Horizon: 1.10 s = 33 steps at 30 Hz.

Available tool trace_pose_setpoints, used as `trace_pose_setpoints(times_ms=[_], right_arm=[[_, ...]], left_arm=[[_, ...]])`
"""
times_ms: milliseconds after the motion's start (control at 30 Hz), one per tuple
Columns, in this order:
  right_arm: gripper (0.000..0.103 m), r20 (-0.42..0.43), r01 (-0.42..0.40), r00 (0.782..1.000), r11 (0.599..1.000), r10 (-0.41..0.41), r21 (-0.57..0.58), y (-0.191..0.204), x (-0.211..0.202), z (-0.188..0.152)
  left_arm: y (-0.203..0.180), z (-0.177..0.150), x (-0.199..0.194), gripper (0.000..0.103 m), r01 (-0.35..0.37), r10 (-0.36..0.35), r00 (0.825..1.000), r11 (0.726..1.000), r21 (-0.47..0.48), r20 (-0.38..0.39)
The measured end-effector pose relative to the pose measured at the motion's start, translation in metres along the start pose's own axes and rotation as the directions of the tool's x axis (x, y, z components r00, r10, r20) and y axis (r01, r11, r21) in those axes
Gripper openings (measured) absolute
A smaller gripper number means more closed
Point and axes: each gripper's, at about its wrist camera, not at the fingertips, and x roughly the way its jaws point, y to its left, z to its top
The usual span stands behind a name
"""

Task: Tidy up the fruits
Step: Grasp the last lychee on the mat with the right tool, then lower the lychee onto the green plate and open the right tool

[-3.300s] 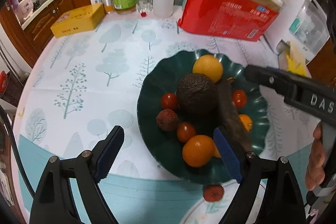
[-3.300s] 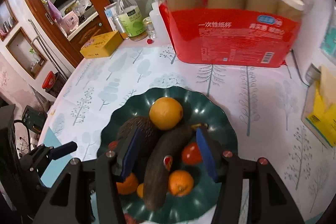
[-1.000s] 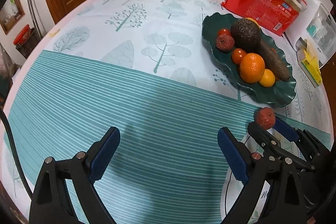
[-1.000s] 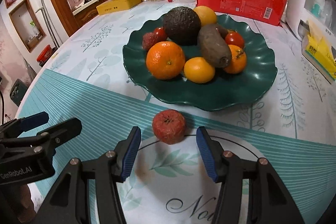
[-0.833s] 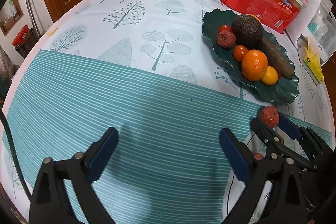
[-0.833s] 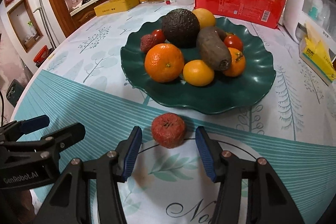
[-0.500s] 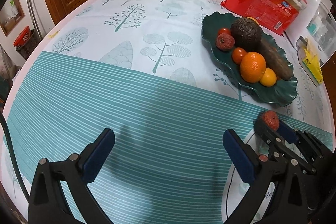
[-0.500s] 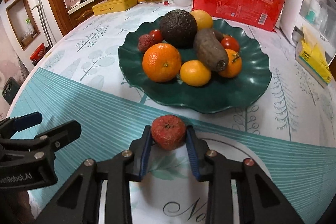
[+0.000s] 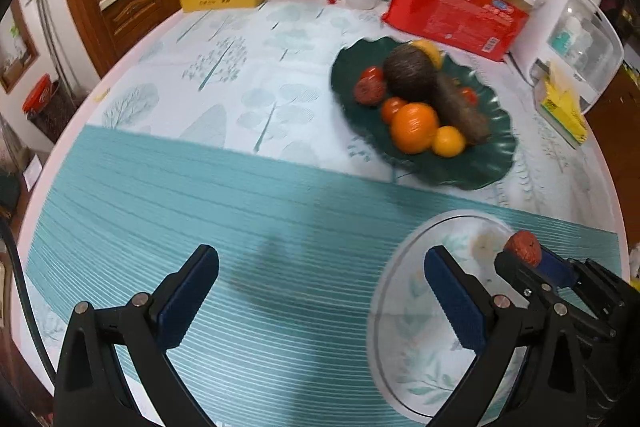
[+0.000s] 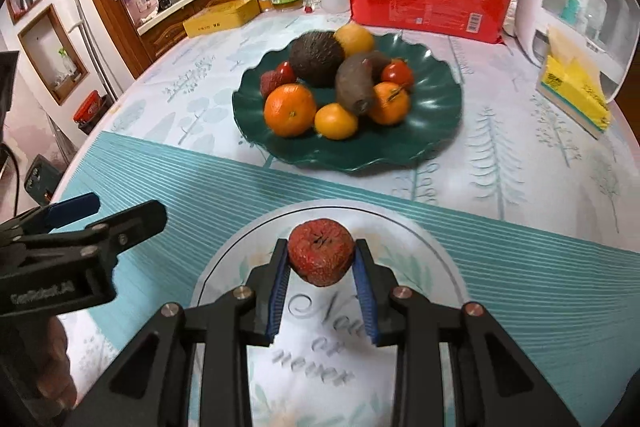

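Lychee [image 10: 321, 251] gripped in right claw [image 10: 322, 273], underside hidden; left claw [image 9: 320, 291] wide; green plate [image 10: 432, 131] blurred, far fruit partly occluded.

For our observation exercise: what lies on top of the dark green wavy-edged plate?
On the dark green wavy-edged plate: a dark avocado, brown oblong fruit, oranges, small red tomatoes and a bumpy red lychee. Anything beneath the pile is hidden.

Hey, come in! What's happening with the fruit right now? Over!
Right gripper shut on red fruit. Left gripper open, empty. Green plate ahead, way clear.
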Motion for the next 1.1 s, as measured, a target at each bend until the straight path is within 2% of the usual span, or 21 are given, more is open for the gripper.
trace_pose_setpoints(times_ms=[200,433,633,767,833,1100], right_arm=[[0.032,0.033,-0.019,0.999,1.000,0.020,-0.013,-0.014,-0.047,0.033],[0.032,0.098,-0.059,0.993,0.998,0.061,-0.014,-0.032,-0.102,0.109],[0.032,0.159,-0.029,0.987,0.999,0.036,-0.046,-0.030,-0.123,0.180],[0.032,0.140,-0.005,0.990,0.999,0.010,-0.034,-0.033,-0.098,0.212],[0.032,0.108,0.020,0.994,0.999,-0.017,-0.027,-0.037,-0.072,0.222],[0.032,-0.053,0.058,0.997,0.998,-0.056,0.024,-0.066,0.036,0.210]], left_arm=[[-0.022,0.033,-0.033,0.102,0.032,-0.033,0.999,0.999,0.034,0.031],[-0.038,0.094,-0.065,0.102,-0.004,-0.004,0.997,0.996,0.092,0.078],[-0.042,0.151,-0.086,0.102,-0.014,-0.002,0.988,0.995,0.101,0.155],[-0.046,0.173,-0.074,0.102,-0.016,-0.003,0.988,0.993,0.119,0.157],[-0.046,0.178,-0.060,0.102,-0.010,-0.007,0.990,0.993,0.119,0.139],[-0.046,0.173,0.027,0.102,0.031,-0.031,1.000,0.994,0.102,-0.001]])
